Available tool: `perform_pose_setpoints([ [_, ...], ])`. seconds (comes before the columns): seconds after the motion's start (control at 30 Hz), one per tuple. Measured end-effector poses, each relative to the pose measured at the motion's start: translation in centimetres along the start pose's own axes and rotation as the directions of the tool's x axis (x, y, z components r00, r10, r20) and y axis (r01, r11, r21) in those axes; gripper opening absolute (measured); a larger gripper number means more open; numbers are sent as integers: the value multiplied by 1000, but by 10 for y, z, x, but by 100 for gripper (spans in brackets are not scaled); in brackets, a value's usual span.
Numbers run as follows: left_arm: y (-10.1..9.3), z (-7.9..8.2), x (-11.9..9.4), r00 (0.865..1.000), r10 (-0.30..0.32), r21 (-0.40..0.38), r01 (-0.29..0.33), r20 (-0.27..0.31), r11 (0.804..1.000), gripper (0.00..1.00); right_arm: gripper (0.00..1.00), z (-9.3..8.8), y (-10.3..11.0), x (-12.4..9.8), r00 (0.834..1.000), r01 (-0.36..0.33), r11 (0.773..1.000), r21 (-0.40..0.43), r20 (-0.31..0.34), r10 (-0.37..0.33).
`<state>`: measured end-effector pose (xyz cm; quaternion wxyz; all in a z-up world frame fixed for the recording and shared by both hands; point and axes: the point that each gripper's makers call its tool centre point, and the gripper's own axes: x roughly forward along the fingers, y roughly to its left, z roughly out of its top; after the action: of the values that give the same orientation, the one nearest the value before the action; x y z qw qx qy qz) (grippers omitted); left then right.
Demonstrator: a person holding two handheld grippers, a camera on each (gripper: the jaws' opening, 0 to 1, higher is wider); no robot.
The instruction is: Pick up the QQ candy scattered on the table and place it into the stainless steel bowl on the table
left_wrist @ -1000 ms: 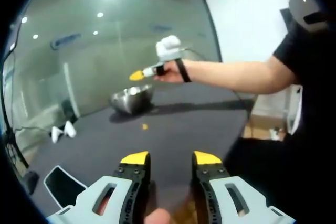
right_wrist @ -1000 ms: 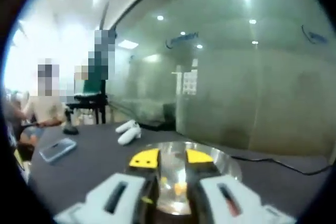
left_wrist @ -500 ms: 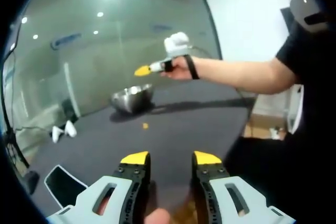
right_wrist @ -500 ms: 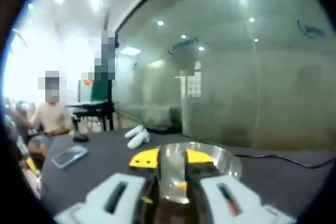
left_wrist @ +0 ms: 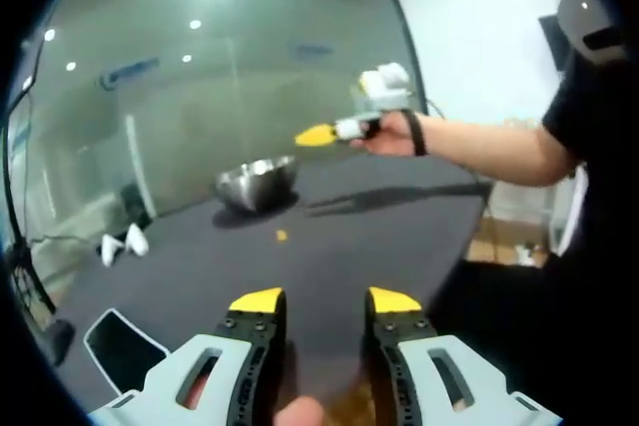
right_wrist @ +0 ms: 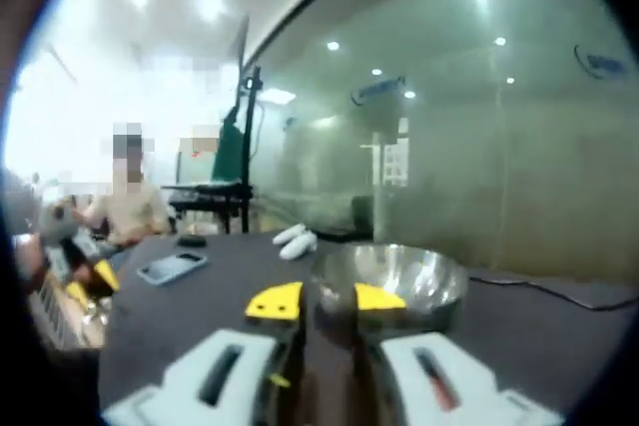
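Note:
The stainless steel bowl [left_wrist: 258,182] stands on the dark table [left_wrist: 379,236], far from my left gripper. One small orange candy [left_wrist: 282,235] lies on the table in front of the bowl. My left gripper [left_wrist: 325,301] hovers low over the near table edge, open, with nothing between its jaws. A hand holds my right gripper [left_wrist: 318,135] in the air, right of and above the bowl. In the right gripper view, my right gripper [right_wrist: 327,299] is slightly open and empty, and the bowl [right_wrist: 391,276] sits just beyond its tips, seen from the side.
A phone [left_wrist: 125,346] lies near the table's left edge, and two white controllers [left_wrist: 120,244] rest further back. A glass wall runs behind the table. In the right gripper view a phone [right_wrist: 173,266] lies on the table and a seated person [right_wrist: 130,209] is at the far left.
The right gripper has drawn back from above the bowl, moving right and up in the left gripper view. The bowl's inside no longer shows between its jaws. The left gripper has stayed put.

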<state>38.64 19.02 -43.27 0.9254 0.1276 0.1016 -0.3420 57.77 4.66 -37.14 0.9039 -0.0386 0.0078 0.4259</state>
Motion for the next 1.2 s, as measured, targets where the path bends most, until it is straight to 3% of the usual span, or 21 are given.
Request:
perform_pose_setpoints([
  [0.17,11,-1,3,999,43,-34,-43,2,999,39,18,-19,19,-21,999,-31,1000,0,-10,31],
  [0.3,7,1,6,999,34,-25,-34,0,999,38,19,-39,30,-29,995,-85,991,-107,-63,78],
  [0.43,2,4,5,1000,14,-32,-13,21,999,42,19,-44,45,-31,987,-155,983,-103,-65,148],
  [0.5,1,5,5,1000,11,-28,-11,22,1000,42,18,-56,51,-29,976,-195,975,-108,-123,181],
  [0.57,2,4,5,1000,17,-27,-17,17,1000,42,18,-57,56,-23,972,-214,966,-145,-124,197],
  [0.8,2,5,4,999,24,-28,-24,22,999,41,19,-69,60,14,956,-250,967,-46,-173,238],
  [0.87,0,4,3,1000,22,-30,-21,20,999,41,19,-77,60,26,950,-244,969,-25,-207,234],
  [0.93,1,3,2,999,28,-37,-28,16,999,43,19,-90,56,33,935,-247,965,-92,-285,212],
  [0.97,1,2,1,999,31,-37,-31,14,999,44,19,-93,59,36,929,-250,964,-86,-302,214],
  [1.03,3,2,-2,999,36,-36,-36,13,999,44,20,-87,71,46,930,-273,962,11,-253,266],
  [1.2,9,3,-7,998,59,-44,-58,14,997,43,21,-92,71,67,924,-283,959,29,-260,281],
])
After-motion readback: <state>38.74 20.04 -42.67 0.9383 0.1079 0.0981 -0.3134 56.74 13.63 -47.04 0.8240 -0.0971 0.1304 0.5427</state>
